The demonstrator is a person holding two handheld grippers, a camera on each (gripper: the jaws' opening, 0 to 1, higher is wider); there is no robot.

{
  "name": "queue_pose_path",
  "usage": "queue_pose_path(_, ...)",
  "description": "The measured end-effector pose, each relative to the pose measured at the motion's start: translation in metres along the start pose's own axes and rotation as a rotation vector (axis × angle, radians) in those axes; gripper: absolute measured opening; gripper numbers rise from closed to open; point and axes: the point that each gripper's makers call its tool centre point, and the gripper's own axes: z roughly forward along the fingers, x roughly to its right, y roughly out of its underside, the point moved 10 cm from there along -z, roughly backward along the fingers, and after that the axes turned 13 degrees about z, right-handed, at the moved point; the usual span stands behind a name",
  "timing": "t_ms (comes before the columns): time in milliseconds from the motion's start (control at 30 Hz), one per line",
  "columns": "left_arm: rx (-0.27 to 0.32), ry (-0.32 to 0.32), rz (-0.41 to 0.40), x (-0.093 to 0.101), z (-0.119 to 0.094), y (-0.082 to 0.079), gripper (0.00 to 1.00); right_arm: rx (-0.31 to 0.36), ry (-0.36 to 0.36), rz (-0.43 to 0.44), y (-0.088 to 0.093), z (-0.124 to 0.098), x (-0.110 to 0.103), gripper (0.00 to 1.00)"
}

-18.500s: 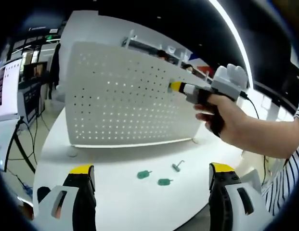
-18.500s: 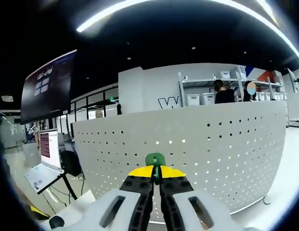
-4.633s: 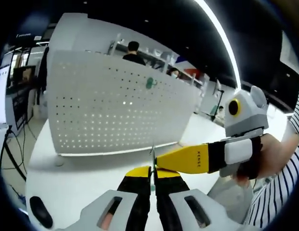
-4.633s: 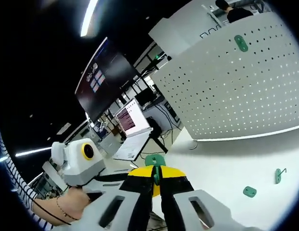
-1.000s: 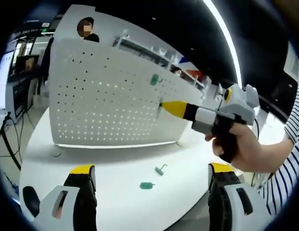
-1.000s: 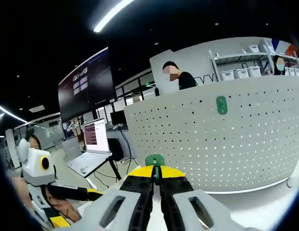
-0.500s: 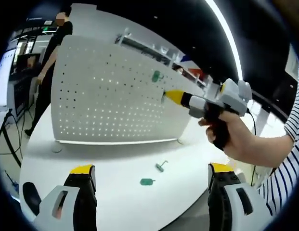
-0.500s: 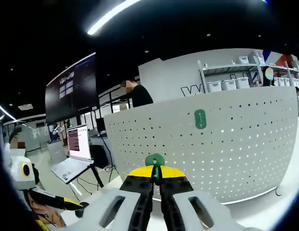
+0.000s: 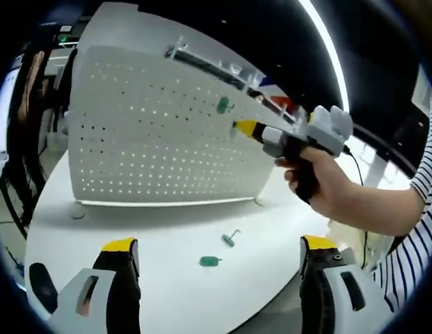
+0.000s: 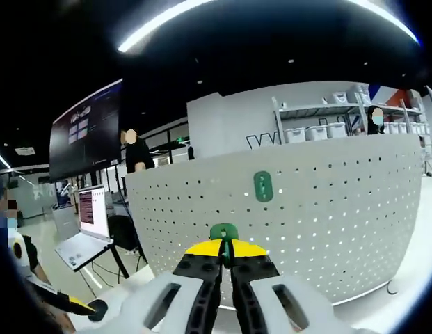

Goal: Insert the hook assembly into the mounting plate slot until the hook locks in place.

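Note:
A white perforated mounting plate stands upright on the white table; one green hook piece hangs on it near the top. My right gripper, held by a hand, has its yellow tips close to the plate just below that piece. In the right gripper view the gripper is shut on a green hook assembly and faces the plate, with the mounted green piece above. My left gripper is open wide over the table, nothing between its jaws.
A flat green piece and a green hook with a metal stem lie on the table in front of the plate. Behind the plate are a standing person, a laptop and shelves with bins.
The right gripper has swung to face the plate more squarely and sits slightly higher, closer to the mounted green piece. The left gripper stays open.

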Motion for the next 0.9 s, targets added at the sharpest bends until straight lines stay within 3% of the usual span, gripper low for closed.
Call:
queue_pose_path(100,-0.01,0.007,0.001,0.0,-0.001,0.0,0.98,0.006,0.036,0.052,-0.002,0.004,0.011,0.0)
queue_pose_path(300,-0.016,-0.008,0.008,-0.005,-0.004,0.0,0.98,0.036,0.08,0.049,-0.011,0.011,0.027,0.0)
queue_pose_path(367,-0.021,-0.008,0.014,-0.006,-0.004,0.001,0.98,0.045,0.096,0.112,-0.013,0.013,0.031,0.0)
queue_pose_path(700,-0.039,0.001,0.032,-0.005,0.001,-0.001,0.98,0.081,0.118,0.089,-0.023,0.023,0.038,0.0)
queue_pose_path(733,-0.039,0.0,0.031,-0.004,0.001,-0.001,0.98,0.092,0.124,0.151,-0.023,0.026,0.04,0.0)
queue_pose_path(900,-0.04,-0.004,0.029,-0.005,0.0,-0.002,0.98,0.115,0.117,0.076,-0.031,0.033,0.04,0.0)
